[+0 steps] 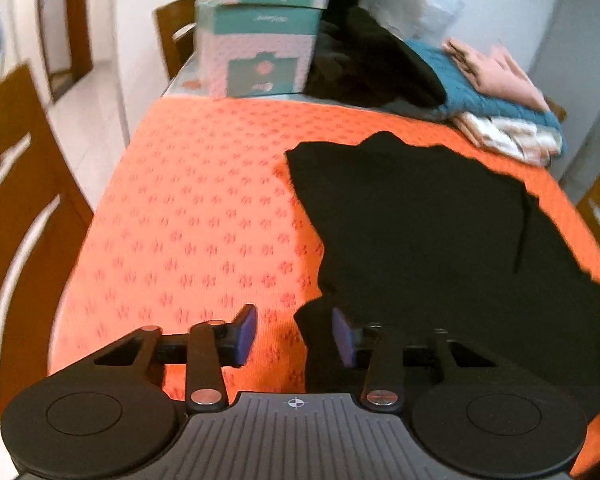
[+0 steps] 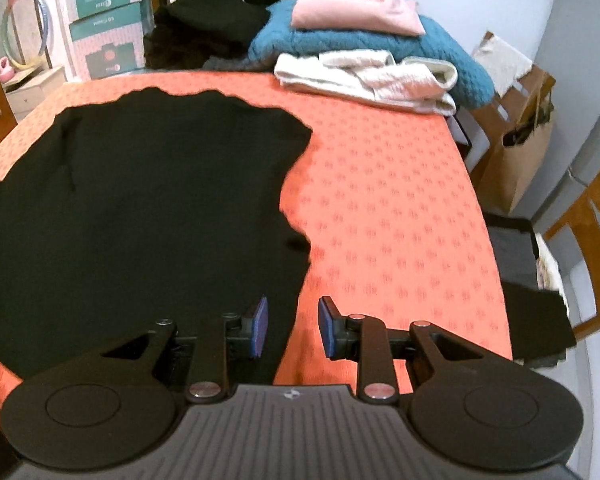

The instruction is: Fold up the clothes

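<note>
Two grippers sit low in my views, both angled down at the desk (image 1: 188, 208). My left gripper (image 1: 294, 334) has its jaws partly apart; the near left edge of the black garment (image 1: 420, 232) lies under the gap between its blue pads (image 1: 247, 330), but the pads do not press on the cloth that I can see. My right gripper (image 2: 293, 328) also stands partly apart, with the garment's right edge (image 2: 140, 200) running beneath it: the left pad hangs over black cloth, the right pad over bare orange tablecloth (image 2: 380, 208). Nothing is pinched there either.

Beyond the grippers, the black garment lies spread flat on the orange patterned tablecloth, with a wavy far edge and one seam or fold line showing on it.

Farther back, at the far end of the desk, a stack of folded clothes (image 2: 364, 52) rests: a cream piece at the bottom front, a teal knit above it, a pink piece on top. Beside that stack sits a dark heap of clothing (image 2: 204, 28). Behind it stand pale boxes with teal labels (image 1: 260, 28).

Wooden chairs (image 1: 20, 220) flank the desk, and a brown paper bag (image 2: 516, 152) stands off its right side.
</note>
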`<state>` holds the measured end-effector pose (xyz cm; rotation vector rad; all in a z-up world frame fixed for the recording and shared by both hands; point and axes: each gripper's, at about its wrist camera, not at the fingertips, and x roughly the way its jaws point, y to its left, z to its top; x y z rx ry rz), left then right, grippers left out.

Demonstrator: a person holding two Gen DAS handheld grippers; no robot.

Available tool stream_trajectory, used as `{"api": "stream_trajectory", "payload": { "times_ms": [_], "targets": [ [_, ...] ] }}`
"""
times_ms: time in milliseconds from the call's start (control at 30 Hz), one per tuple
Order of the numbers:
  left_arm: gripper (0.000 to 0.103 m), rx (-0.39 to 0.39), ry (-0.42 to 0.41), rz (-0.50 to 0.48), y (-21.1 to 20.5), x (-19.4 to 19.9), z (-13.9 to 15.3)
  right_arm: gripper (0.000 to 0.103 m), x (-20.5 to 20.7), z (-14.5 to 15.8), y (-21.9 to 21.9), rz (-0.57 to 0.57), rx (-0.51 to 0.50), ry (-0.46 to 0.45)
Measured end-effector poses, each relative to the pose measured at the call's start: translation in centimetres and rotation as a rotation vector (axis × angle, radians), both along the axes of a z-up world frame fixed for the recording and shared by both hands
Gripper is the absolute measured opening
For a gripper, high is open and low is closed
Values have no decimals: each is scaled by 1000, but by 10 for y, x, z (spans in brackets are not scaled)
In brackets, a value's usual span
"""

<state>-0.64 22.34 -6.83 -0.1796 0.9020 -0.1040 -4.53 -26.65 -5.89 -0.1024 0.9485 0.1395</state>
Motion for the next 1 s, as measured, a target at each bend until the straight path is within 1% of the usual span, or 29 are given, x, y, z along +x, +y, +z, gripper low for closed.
{"api": "stream_trajectory", "payload": {
  "times_ms": [67, 133, 167, 200, 233, 300, 400, 467, 567, 600, 700, 767, 833, 900, 1000],
  "targets": [
    [38, -99, 18, 50, 8, 1, -7, 32, -10, -2, 0, -14, 4, 10],
    [38, -180, 40, 66, 11, 5, -14, 32, -18, -4, 1, -24, 9, 20],
    [36, -205, 48, 64, 10, 7, -16, 32, -22, -5, 1, -28, 11, 25],
    [27, -219, 53, 59, 9, 9, -17, 32, -26, -5, 2, -33, 14, 31],
    [20, -219, 53, 62, 9, 11, -18, 32, -29, -6, 3, -35, 13, 35],
    [16, -193, 42, 102, 11, 15, -17, 32, -35, -6, 4, -33, 8, 38],
    [16, -158, 30, 177, 22, 20, -12, 33, -44, -5, 3, -23, 1, 41],
    [17, -145, 23, 182, 28, 20, -5, 33, -49, -5, 3, -7, -1, 44],
    [24, -138, 22, 109, 32, 9, 7, 34, -54, -5, 4, 37, 2, 53],
    [28, -129, 22, 79, 31, 3, 11, 35, -56, -5, 5, 55, 3, 56],
    [34, -115, 55, -44, 23, -18, 17, 46, -59, -8, 10, 107, -23, 61],
    [38, -112, 85, -124, 16, -33, 18, 46, -60, -9, 12, 147, -37, 62],
    [42, -93, 111, -201, 6, -49, 17, 46, -60, -10, 13, 177, -35, 67],
    [46, -50, 127, -278, -7, -65, 14, 46, -60, -10, 14, 203, -35, 64],
    [46, 62, 100, -369, -28, -85, 13, 46, -64, -7, 18, 257, -64, 39]
  ]
}}
